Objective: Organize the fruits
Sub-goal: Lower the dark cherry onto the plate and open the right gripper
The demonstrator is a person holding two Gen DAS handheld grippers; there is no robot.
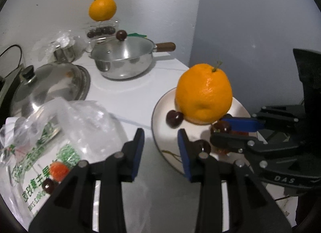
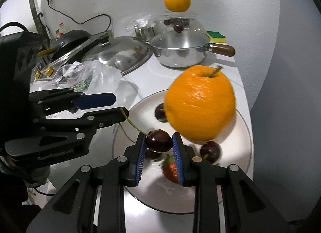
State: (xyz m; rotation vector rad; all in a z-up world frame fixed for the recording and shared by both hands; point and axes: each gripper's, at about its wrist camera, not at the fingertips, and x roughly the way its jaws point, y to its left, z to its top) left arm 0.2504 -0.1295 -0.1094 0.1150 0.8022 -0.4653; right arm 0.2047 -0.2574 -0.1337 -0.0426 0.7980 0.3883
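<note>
1. The right gripper (image 2: pixel 159 142) is clamped on a dark cherry (image 2: pixel 159 141) with a long stem, held over the white plate (image 2: pixel 138 108)
2. The left gripper (image 1: pixel 160 134) stands slightly parted with nothing between its pads — it is at the plate's near-left rim
3. On the plate sit a big orange (image 2: pixel 200 104), more cherries and a strawberry (image 2: pixel 170 170)
4. Farther back — a second orange (image 1: pixel 102 8) rests on a clear box of cherries (image 1: pixel 101 30), behind a steel pan (image 1: pixel 122 60)

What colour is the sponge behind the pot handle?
The sponge is green on top, yellow below; the right wrist view shows it best.
</note>
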